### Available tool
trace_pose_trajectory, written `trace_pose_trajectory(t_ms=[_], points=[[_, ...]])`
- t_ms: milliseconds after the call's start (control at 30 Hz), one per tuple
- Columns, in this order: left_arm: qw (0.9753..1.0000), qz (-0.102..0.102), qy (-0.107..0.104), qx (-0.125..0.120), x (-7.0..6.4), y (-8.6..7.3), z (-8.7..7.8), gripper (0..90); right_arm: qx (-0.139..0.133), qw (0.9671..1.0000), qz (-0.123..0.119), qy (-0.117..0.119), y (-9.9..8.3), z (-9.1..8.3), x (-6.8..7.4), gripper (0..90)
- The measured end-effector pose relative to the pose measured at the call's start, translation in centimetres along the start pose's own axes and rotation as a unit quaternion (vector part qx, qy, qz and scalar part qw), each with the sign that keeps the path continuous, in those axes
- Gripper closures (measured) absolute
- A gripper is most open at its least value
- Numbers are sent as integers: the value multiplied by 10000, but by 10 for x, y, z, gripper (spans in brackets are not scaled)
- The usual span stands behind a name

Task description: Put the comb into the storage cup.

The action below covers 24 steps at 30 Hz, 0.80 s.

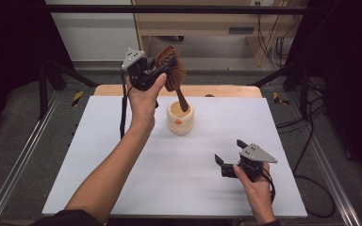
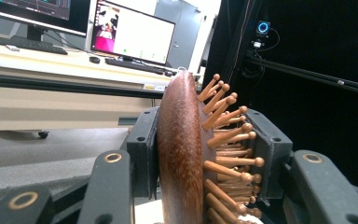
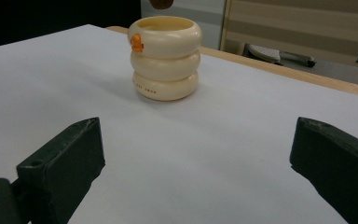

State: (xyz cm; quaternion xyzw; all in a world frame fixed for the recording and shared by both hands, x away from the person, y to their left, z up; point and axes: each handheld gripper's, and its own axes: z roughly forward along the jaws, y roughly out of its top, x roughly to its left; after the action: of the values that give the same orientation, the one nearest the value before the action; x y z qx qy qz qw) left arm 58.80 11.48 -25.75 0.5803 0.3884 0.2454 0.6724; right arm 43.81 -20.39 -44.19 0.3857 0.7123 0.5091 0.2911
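Observation:
A brown wooden hairbrush (image 1: pixel 172 70) with peg bristles hangs above a cream ribbed cup (image 1: pixel 180 118), its handle tip just over the cup's mouth. My left gripper (image 1: pixel 162 70) is shut on the brush head (image 2: pixel 186 154), jaws pressing its back and its bristles. The cup (image 3: pixel 165 58) stands upright on the white table (image 1: pixel 122 155), with a small orange mark near its rim. My right gripper (image 1: pixel 228 153) rests low on the table at the front right, open and holding nothing, pointing toward the cup.
The white sheet covers a wooden tabletop (image 1: pixel 226 91) whose far edge shows. Black frame rails (image 1: pixel 23 155) and cables (image 1: pixel 311 141) run along both sides. A desk with monitors (image 2: pixel 130 32) stands beyond the table.

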Motion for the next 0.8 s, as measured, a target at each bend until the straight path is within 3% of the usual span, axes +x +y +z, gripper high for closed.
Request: trace_pose_trajectory(t_ms=[800], points=[[9999,65,132,-24,5,0,-1,514,-40,10000,3,32,0,-1,0,29]])
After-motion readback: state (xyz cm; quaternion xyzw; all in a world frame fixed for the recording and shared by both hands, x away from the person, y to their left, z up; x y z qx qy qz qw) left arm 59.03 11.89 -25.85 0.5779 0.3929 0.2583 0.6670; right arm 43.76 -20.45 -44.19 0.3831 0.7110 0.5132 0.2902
